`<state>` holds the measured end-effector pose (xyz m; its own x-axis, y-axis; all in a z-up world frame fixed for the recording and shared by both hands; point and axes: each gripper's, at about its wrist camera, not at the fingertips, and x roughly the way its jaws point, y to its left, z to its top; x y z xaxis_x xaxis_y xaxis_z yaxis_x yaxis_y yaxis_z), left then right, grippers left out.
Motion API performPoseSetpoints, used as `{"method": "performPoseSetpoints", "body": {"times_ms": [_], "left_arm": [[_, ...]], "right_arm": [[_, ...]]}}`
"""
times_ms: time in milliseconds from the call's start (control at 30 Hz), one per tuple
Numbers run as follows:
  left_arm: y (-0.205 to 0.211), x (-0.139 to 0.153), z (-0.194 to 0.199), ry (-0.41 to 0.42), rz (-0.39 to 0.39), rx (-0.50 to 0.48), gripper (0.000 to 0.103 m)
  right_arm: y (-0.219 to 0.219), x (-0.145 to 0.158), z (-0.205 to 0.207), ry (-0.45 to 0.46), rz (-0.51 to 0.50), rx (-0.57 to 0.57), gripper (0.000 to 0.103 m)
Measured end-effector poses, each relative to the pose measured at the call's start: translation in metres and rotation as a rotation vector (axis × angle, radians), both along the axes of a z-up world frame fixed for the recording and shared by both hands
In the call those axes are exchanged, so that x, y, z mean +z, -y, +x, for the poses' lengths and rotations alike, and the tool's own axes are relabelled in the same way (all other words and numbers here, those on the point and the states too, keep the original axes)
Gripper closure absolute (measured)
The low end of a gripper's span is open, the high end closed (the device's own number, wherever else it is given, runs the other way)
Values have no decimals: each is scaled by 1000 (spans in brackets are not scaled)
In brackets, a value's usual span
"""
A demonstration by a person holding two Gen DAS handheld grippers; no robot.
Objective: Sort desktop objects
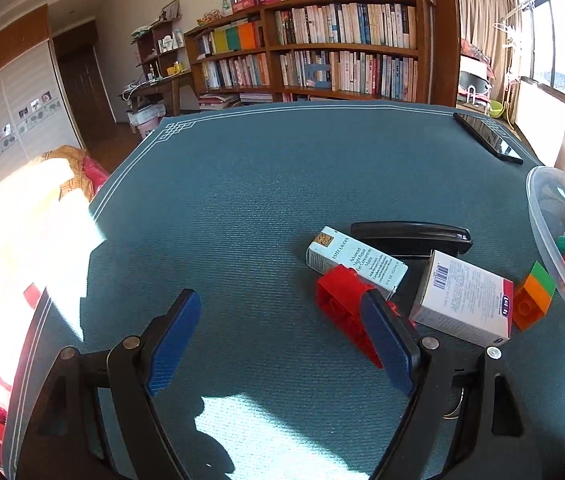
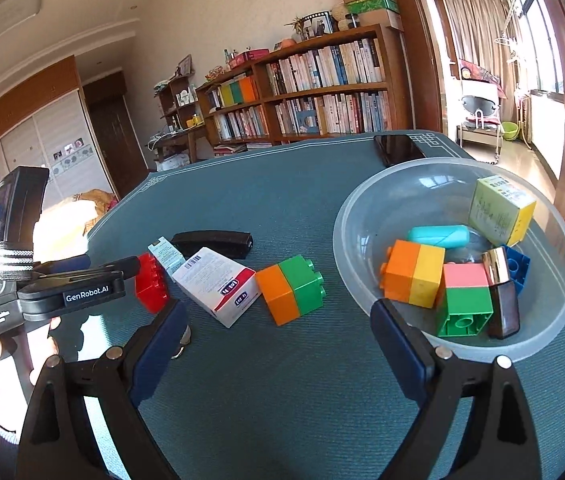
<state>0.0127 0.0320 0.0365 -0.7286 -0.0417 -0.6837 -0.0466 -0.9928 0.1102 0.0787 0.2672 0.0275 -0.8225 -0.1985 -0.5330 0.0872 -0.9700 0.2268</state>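
both tools are released: left tool [image 1: 282,332] beside the red block [image 1: 342,312], right tool [image 2: 278,344] near the bowl [image 2: 362,216].

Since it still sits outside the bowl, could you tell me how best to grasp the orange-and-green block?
Grip the orange-and-green block across its flat side faces, coming from above with the open right claw. Its studs point sideways, and those faces look clear.
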Motion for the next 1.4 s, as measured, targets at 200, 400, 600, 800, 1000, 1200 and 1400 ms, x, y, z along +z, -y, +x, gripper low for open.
{"method": "performPoseSetpoints", "body": {"times_ms": [200,400,600,800,1000,1200,1400], "left_arm": [[1,-2,3,5,50,-37,18],[-6,-3,2,26,136,-110,18],[-13,-9,-3,42,128,-118,18],[-10,-15,-7,67,143,-112,18],[9,-21,-6,87,124,-50,18],[27,-23,-6,78,67,18,18],[29,-19,-13,82,16,35,18]], "right_arm": [[-2,-7,-4,49,-41,6,8],[2,-9,-6,66,-30,26,8],[6,-10,-6,76,-21,38,8],[6,-10,-6,82,-22,41,8],[6,-10,-6,84,-23,42,8],[9,-11,-7,91,-24,51,8],[11,-11,-7,93,-17,64,8]]}}
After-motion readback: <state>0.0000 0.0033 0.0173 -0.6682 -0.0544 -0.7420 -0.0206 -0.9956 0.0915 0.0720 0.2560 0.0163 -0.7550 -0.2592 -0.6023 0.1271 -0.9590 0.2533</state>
